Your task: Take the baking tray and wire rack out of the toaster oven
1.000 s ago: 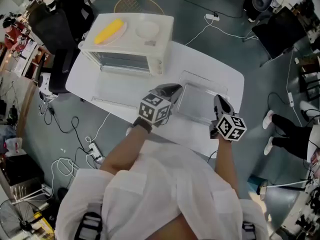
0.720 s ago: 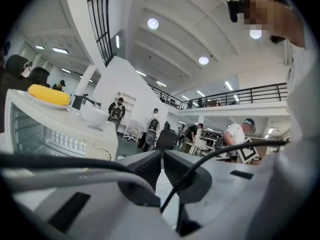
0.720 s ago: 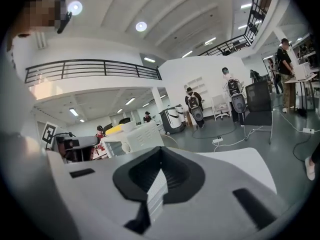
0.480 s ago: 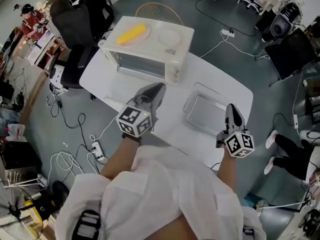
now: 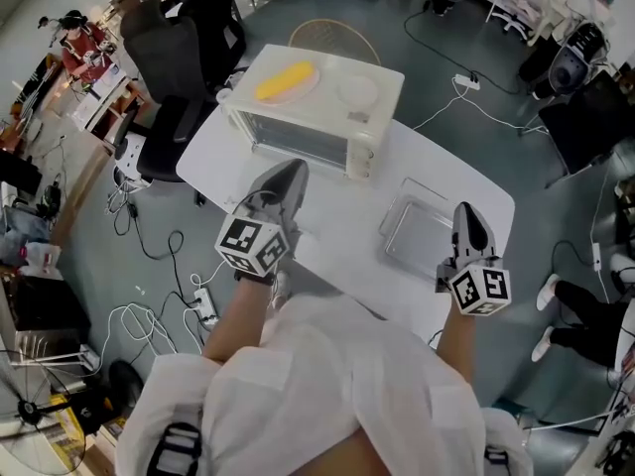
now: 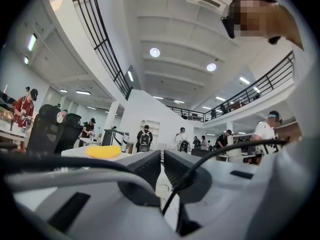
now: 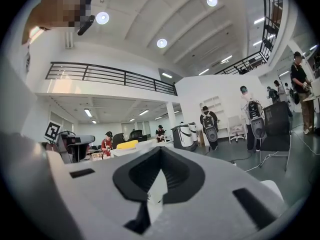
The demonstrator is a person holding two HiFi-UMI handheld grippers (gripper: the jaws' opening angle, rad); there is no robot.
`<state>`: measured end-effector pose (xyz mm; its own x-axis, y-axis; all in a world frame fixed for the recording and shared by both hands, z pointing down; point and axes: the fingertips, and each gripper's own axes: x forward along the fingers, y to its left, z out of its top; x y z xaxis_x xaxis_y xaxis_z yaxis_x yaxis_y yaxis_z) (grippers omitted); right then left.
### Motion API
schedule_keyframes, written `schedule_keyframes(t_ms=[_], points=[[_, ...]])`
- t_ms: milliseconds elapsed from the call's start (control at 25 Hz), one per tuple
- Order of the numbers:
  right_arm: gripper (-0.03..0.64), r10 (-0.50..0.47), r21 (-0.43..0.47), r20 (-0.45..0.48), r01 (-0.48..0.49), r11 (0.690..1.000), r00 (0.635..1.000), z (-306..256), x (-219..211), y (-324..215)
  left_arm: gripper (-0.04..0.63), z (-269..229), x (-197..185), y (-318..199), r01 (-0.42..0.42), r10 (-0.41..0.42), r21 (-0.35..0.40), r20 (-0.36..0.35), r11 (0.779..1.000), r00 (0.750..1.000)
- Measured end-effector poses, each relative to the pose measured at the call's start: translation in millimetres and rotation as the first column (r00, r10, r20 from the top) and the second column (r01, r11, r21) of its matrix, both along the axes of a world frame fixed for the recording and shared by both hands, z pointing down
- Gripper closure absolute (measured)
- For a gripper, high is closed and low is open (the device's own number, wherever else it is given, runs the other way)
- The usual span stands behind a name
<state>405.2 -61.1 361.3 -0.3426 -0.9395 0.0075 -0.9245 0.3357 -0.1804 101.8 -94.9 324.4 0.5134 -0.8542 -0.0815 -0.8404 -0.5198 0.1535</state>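
Note:
The white toaster oven [image 5: 313, 117] stands at the far side of the white table [image 5: 456, 181], its glass door facing me. The metal baking tray [image 5: 422, 234] lies flat on the table to the oven's right; a thin wire outline shows past its far edge, perhaps the rack. My left gripper [image 5: 291, 175] hangs shut and empty over the table in front of the oven, well left of the tray. My right gripper [image 5: 465, 213] is shut and empty, held above the tray's right edge. In both gripper views the left gripper [image 6: 162, 166] and the right gripper [image 7: 159, 154] point level across the hall.
A yellow item on a plate [image 5: 286, 80] and a white dish [image 5: 357, 91] sit on the oven's top. Black office chairs [image 5: 189, 58] stand left of the table, a round wire basket [image 5: 332, 36] behind it. Cables and power strips [image 5: 203, 305] lie on the floor.
Both grippers have lifted off the tray, which stays on the table. The left one swung left to the oven's front; the right one rose near the tray's right edge.

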Motion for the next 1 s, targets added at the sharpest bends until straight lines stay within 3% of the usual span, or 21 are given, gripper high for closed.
schedule_keyframes(t_ms=[1000], points=[[0.614,0.024,0.009,-0.099,-0.023,1.0,0.995,-2,-14,1,0.572,-2,0,-5,-0.041,0.041,0.005,0.009,0.999,0.999]])
